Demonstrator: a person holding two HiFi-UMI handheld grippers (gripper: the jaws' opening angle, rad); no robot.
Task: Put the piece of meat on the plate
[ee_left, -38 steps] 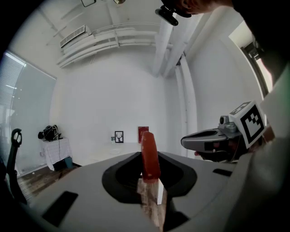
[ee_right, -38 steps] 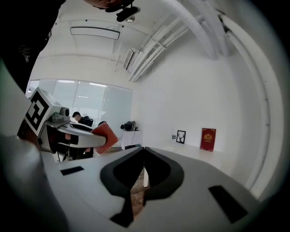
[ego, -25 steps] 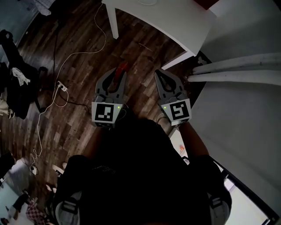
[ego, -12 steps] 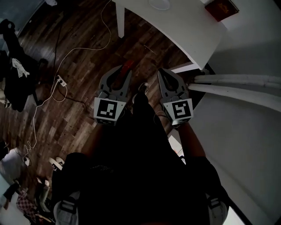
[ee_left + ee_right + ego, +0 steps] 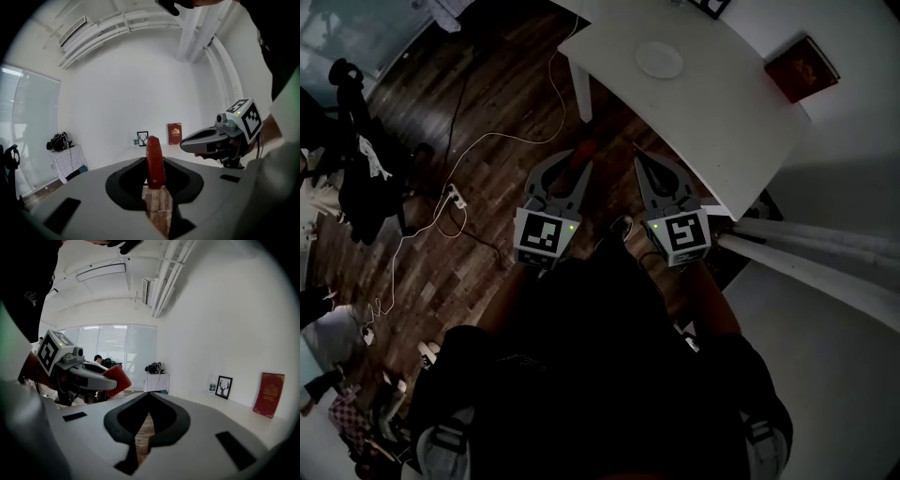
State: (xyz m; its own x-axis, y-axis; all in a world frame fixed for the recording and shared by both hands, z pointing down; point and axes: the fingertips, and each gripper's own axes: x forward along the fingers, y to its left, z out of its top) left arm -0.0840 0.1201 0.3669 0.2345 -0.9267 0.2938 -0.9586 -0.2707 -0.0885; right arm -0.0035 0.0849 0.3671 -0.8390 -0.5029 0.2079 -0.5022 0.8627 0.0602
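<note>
Two grippers side by side above dark wood floor [image 5: 497, 131]. Left gripper [image 5: 578, 159]: jaws clamped on piece of meat [image 5: 155, 159], a red slab standing upright with its top poking past the jaw tips. Right gripper [image 5: 149, 394]: jaws pressed together, nothing between. White table [image 5: 722, 112] just ahead of both. Round white plate [image 5: 659, 59] on it, well apart from meat. Red book [image 5: 802, 67] toward table's right end. White cable [image 5: 478, 141] on floor at left.

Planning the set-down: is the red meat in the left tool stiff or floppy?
Probably stiff: the meat stands upright above the left tool without drooping. Likely light too, since a pinch at its lower end carries it.
</note>
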